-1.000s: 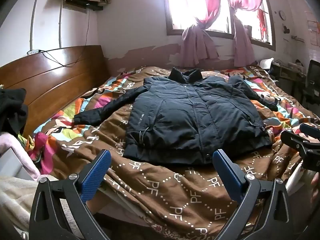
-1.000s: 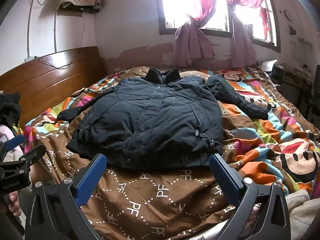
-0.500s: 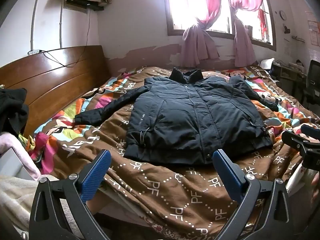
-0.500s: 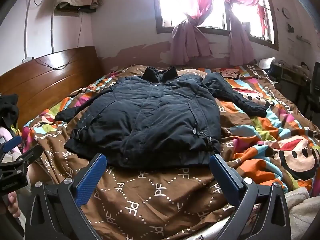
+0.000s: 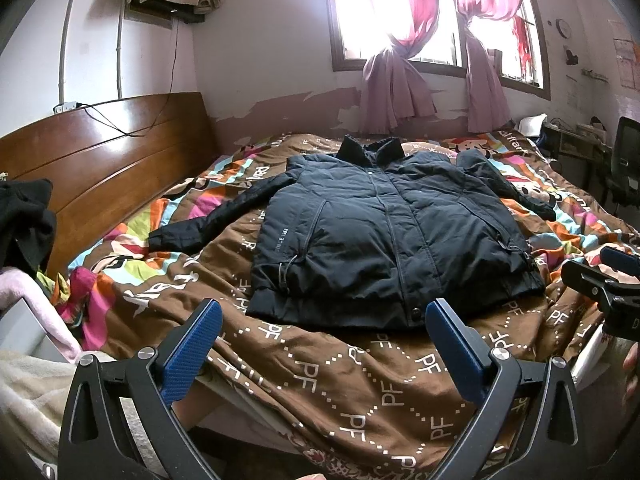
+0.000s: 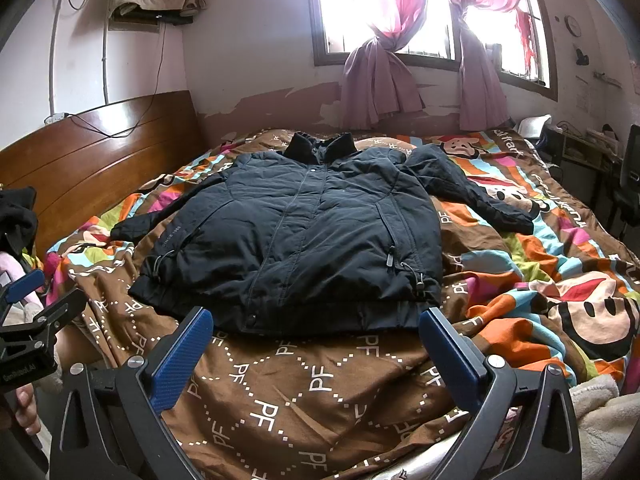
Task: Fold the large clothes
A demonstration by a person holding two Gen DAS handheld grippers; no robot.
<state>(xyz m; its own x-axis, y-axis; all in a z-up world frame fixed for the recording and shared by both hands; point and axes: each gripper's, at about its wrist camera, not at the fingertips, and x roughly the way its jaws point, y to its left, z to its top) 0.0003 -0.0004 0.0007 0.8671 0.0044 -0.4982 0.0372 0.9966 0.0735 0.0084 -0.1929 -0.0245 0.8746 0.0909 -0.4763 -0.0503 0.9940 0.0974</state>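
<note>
While the big dark jacket (image 5: 384, 236) lay flat on the bright quilt (image 5: 360, 368), zipped up with both sleeves spread out to the sides, the left gripper (image 5: 324, 340) hung low over the near edge of the bed. Its blue fingers (image 5: 192, 348) were wide apart and held nothing. The right gripper (image 6: 316, 344) sat level beside it, just short of the jacket's bottom hem. Its fingers were wide apart too, touching nothing.

Sunlit window (image 5: 420, 12) with knotted pink curtains (image 5: 396, 92), peeling pale wall (image 5: 260, 40), wooden headboard (image 5: 100, 160), bed (image 6: 320, 392) under a bright cartoon-print quilt (image 6: 560, 280)
</note>
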